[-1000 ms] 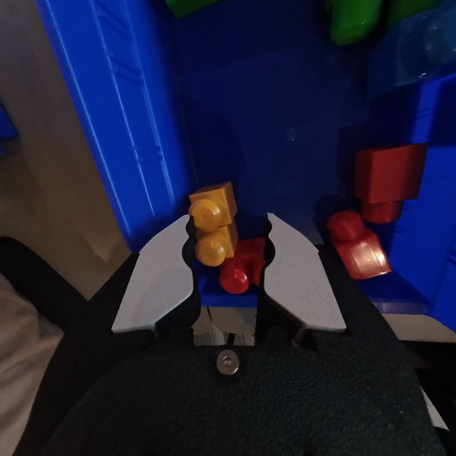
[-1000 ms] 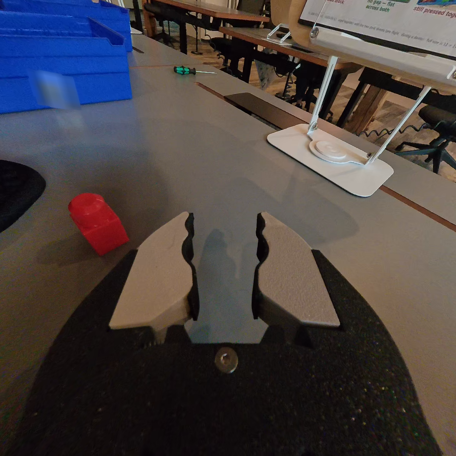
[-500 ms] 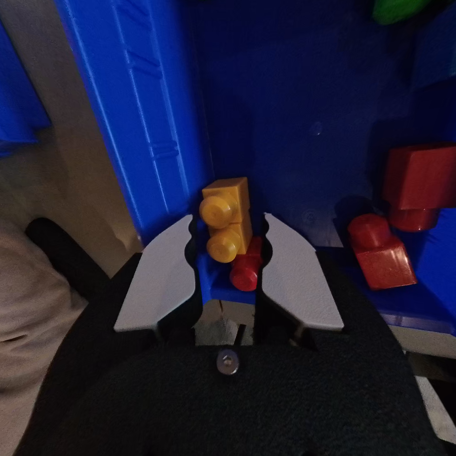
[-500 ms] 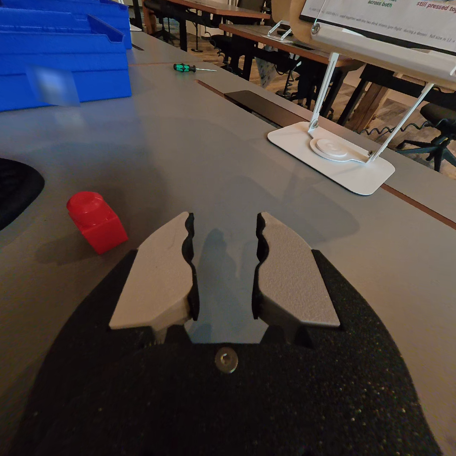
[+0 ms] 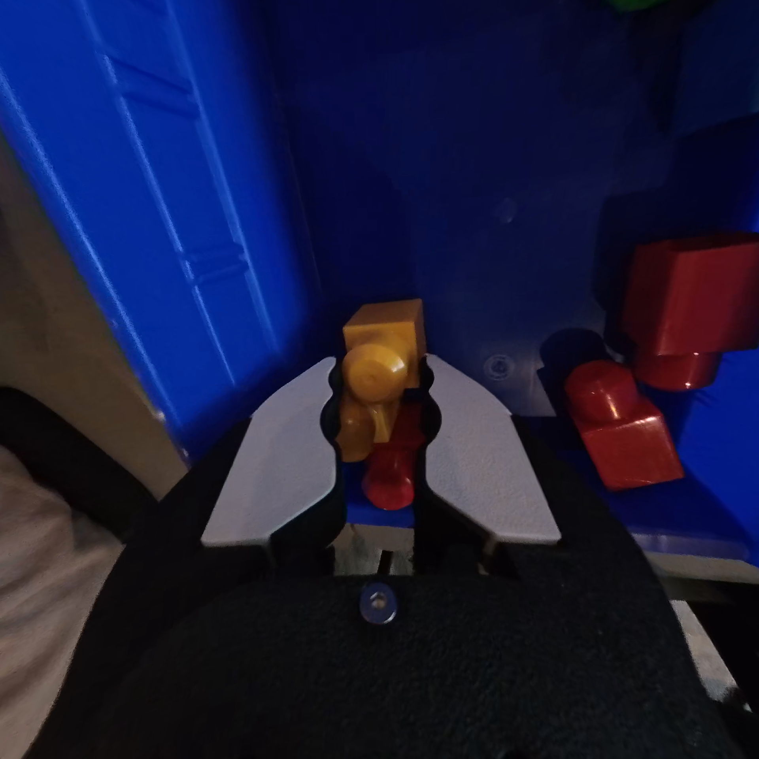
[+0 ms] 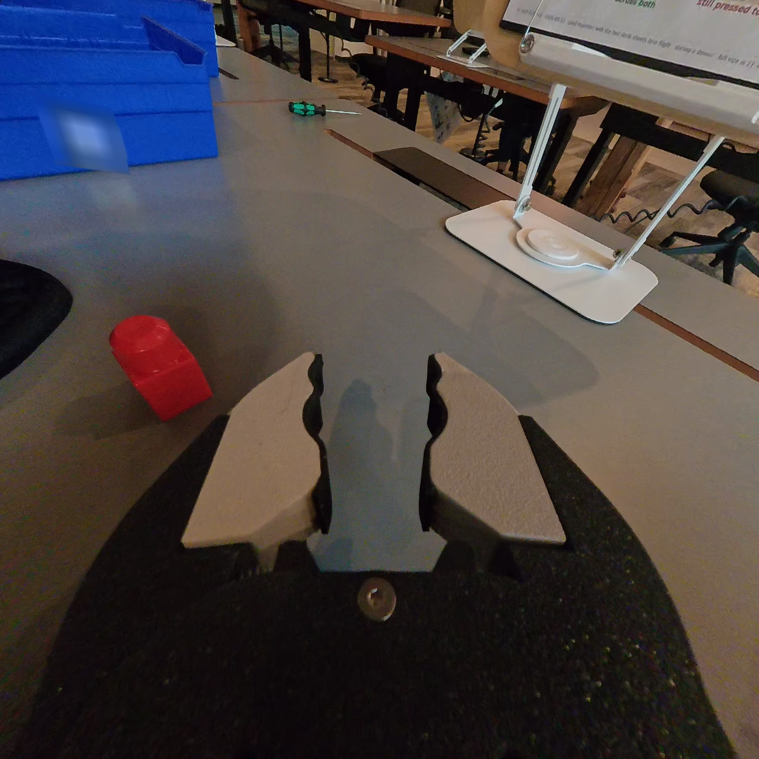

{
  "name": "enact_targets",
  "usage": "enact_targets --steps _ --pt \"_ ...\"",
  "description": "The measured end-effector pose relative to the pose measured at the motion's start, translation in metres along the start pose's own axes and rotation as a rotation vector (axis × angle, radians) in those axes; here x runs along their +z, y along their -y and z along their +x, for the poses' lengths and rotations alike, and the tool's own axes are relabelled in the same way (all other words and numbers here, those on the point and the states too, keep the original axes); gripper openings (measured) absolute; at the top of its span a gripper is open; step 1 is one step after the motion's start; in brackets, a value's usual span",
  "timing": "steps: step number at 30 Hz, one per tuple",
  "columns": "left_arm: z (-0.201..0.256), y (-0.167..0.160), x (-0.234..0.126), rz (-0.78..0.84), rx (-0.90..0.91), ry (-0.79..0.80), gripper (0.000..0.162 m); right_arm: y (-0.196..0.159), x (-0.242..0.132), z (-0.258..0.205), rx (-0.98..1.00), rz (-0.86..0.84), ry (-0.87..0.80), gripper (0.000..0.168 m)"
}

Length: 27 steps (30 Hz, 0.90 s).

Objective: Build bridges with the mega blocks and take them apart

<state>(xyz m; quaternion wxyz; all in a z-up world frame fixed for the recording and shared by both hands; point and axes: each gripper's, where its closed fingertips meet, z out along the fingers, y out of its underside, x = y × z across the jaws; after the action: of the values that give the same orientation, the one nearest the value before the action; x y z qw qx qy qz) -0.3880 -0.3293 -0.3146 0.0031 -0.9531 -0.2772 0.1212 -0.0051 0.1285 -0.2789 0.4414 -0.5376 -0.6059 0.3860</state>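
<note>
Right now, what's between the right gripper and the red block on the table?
Only bare grey table between the right hand-held gripper and red block, per right wrist view.

The place looks like a workshop or lab room; a long grey tabletop [image 6: 369,246] carries stacked blue plastic bins [image 6: 106,82], a green-handled screwdriver [image 6: 308,109] and a white stand [image 6: 550,254] holding up a printed sheet; behind it stand more wooden-topped desks [image 6: 410,45] and black office chairs [image 6: 727,221] on a patterned floor.
</note>
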Motion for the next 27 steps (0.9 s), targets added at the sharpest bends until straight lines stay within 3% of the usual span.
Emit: enact_targets --steps 5,11,19,27 --pt "0.011 0.008 -0.019 0.064 0.053 -0.028 0.035 0.0 0.0 0.0 0.0 -0.003 0.002 0.049" --pt "0.053 0.039 -0.083 0.261 0.219 -0.057 0.035 -0.001 0.0 0.0 -0.001 -0.004 0.002 0.048" --pt "0.171 0.08 -0.178 0.483 0.602 -0.071 0.035 0.0 -0.001 0.0 -0.002 -0.002 -0.002 0.048" --pt "0.3 0.101 -0.219 0.583 0.945 -0.119 0.035 -0.002 -0.001 0.004 0.009 -0.006 -0.013 0.047"
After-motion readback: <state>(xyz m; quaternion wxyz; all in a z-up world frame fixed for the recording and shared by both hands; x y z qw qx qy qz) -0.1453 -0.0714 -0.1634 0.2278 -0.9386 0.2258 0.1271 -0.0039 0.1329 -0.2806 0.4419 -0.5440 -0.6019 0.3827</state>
